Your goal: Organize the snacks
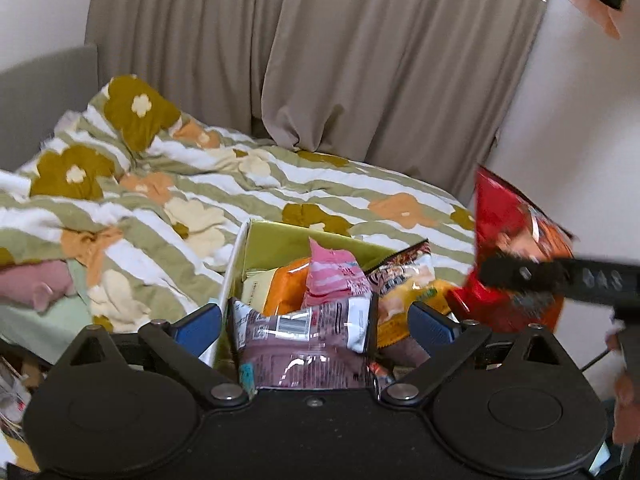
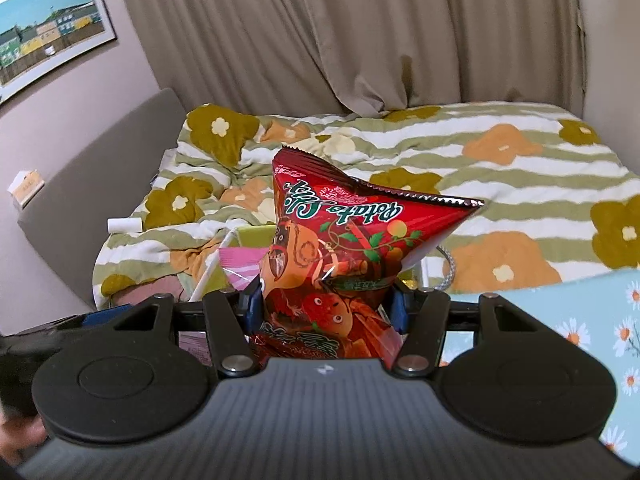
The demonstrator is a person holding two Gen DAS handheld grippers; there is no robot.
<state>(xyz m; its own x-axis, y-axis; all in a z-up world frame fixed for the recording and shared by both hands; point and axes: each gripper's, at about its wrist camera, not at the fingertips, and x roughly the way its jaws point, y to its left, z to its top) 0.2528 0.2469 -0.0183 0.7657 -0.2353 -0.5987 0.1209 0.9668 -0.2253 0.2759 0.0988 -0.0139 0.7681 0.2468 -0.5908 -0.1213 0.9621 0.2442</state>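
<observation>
A bed with a striped floral duvet (image 2: 520, 168) in green, white, orange and olive fills the background, set against closed beige curtains (image 2: 360, 32). A framed picture of coloured buildings (image 2: 48, 32) hangs on the wall at left in the right wrist view. A pale blue surface printed with daisies (image 2: 592, 320) occupies the lower right of that view.

On the duvet stands a white-rimmed box with a yellow-green interior (image 1: 280, 240), packed with snack packets. Among them: an orange packet (image 1: 284, 284), a pink packet (image 1: 332, 272) standing upright, a yellow packet with a dark printed band (image 1: 404, 280) whose text is too blurred to read, and a purple packet with a white barcode panel (image 1: 304, 340) nearest the camera.

The red chip bag (image 2: 340, 248) is off the duvet, held beside the box at its right. Its label appears upside down and reads "Potato Chip"; smaller lettering is not legible. Cartoon vegetable figures are printed on it.

The right gripper (image 2: 324, 308) is clamped on the lower part of the red chip bag, blue pads pressing both sides. The left gripper (image 1: 316, 328) stands with its jaws apart, straddling the purple packet without clamping it.
</observation>
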